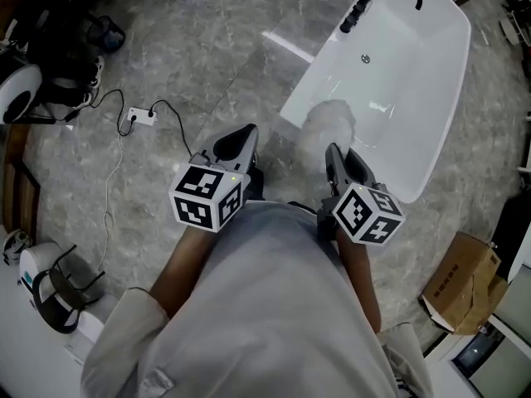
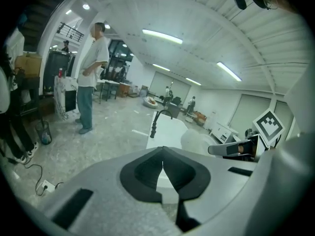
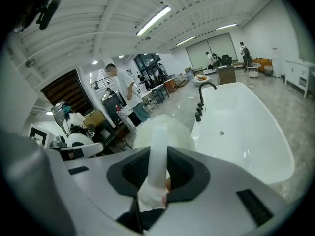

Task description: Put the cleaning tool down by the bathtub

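Observation:
The cleaning tool is a white stick handle with a fluffy white head. My right gripper is shut on the handle, and the head hangs over the near rim of the white bathtub. In the head view the right gripper sits just short of that rim. A black faucet stands at the tub's far end. My left gripper is to the left over the marble floor; its pads meet with nothing between them. From the left gripper view the tub lies ahead.
A power strip with black and white cables lies on the floor at left. A cardboard box stands at the lower right beside the tub. White equipment sits at the lower left. A person stands farther off.

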The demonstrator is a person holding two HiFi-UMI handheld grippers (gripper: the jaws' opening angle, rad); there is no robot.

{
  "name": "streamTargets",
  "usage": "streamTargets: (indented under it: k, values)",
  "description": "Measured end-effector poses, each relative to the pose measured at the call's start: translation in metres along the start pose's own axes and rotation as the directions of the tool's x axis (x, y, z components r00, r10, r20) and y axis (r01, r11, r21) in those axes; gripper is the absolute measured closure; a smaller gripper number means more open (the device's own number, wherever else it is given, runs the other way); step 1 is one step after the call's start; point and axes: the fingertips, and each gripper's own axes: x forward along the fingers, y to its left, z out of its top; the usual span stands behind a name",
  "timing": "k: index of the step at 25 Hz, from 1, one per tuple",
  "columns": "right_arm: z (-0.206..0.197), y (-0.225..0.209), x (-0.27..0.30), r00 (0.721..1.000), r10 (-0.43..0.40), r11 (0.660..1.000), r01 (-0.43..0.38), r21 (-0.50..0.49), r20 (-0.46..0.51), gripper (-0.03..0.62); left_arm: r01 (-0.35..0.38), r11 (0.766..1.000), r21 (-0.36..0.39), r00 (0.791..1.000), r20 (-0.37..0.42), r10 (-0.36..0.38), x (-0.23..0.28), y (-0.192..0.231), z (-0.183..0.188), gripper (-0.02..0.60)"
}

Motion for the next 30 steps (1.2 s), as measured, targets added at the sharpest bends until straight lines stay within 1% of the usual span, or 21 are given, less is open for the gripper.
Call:
streamTargets:
  k: [5,13,20,27,30]
  values:
    - [0.017,0.010,0.024,0.999,-0.028,1.000,0.028,0.005,0.020,0.510,0.042,0.999,0.027,0.999,-0.006,-0.042,0.018,0.023,0.023,0.577]
    - [0.032,0.024,0.056,0.996,-0.079,0.997,0.079,0.005,0.028,0.510,0.114,0.993,0.035,0.993,-0.023,-0.113,0.031,0.053,0.039,0.577]
    - [0.032,0.037,0.074,0.995,-0.097,0.995,0.097,-0.021,0.009,0.510,0.144,0.989,0.020,0.989,-0.035,-0.143,0.033,0.076,0.038,0.577]
    - [0.036,0.043,0.080,0.994,-0.107,0.993,0.107,-0.041,0.011,0.510,0.143,0.990,-0.014,0.988,-0.060,-0.144,0.034,0.089,0.025,0.577]
    - [0.036,0.042,0.081,0.994,-0.105,0.993,0.105,-0.043,0.010,0.510,0.148,0.989,-0.016,0.986,-0.070,-0.149,0.034,0.090,0.021,0.577]
